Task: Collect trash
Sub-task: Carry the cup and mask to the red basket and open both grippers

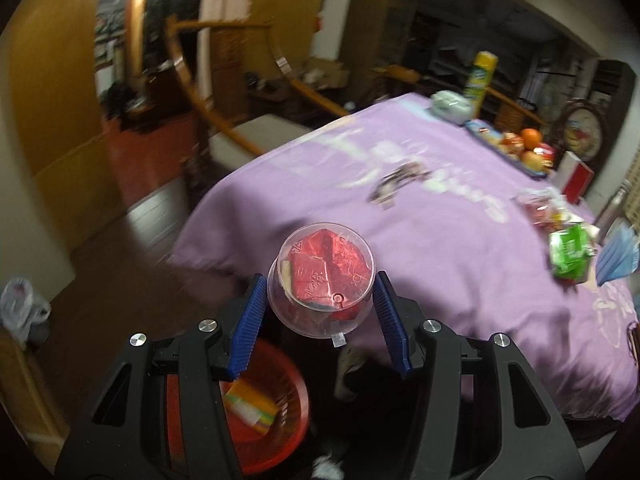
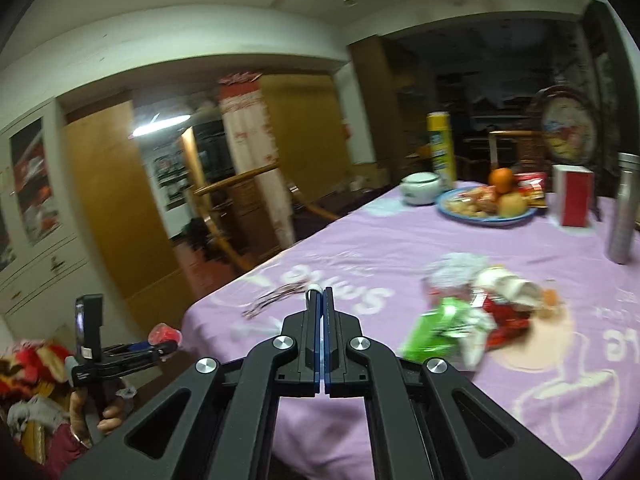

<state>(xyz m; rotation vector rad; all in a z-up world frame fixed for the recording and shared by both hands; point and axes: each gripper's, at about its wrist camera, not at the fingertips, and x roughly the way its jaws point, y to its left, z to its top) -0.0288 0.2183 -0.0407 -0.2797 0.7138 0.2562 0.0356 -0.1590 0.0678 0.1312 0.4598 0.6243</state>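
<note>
My left gripper [image 1: 320,284] is shut on a clear plastic cup [image 1: 326,256] stuffed with red wrapper, its blue pads pressing both sides. The cup hangs off the near edge of the purple-clothed table [image 1: 440,264], above a red basket [image 1: 280,408] on the floor. In the right wrist view a hand holds that left gripper [image 2: 165,346] at lower left. My right gripper [image 2: 322,292] is shut above the table; a small whitish bit shows at its tip, and I cannot tell if it is held. Loose trash lies on the cloth: a green wrapper [image 2: 436,328], red and white wrappers [image 2: 500,304], a dark wrapper [image 2: 276,300].
At the table's far end stand a blue plate of fruit and snacks [image 2: 486,218], a white jar [image 2: 420,188], a yellow can [image 2: 440,148], a red-and-white box [image 2: 572,196] and a steel bottle [image 2: 622,208]. A blue mask [image 1: 618,256] lies at the right. A wooden chair [image 1: 224,120] stands beyond.
</note>
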